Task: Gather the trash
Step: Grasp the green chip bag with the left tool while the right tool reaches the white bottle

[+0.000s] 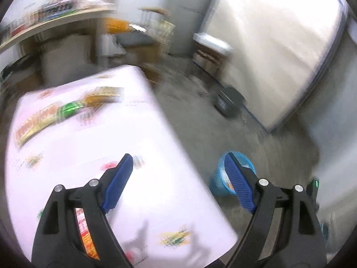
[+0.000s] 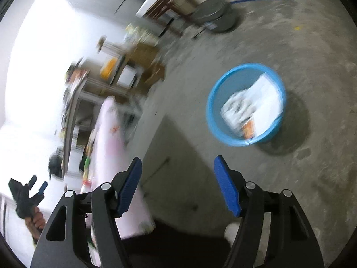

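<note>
Pink-clothed table (image 1: 138, 147), cluttered shelf (image 1: 55, 20), grey floor (image 2: 290, 178)

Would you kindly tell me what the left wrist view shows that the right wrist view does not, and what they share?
Only the left wrist view shows the top of the white patterned tablecloth face on, with blurred orange and green wrappers lying on it, and the open, empty left gripper close up.

Only the right wrist view looks into the round blue plastic basin, showing white paper and an orange wrapper inside, plus the open, empty right gripper.

Both show the basin on the grey concrete floor beside the table.
</note>
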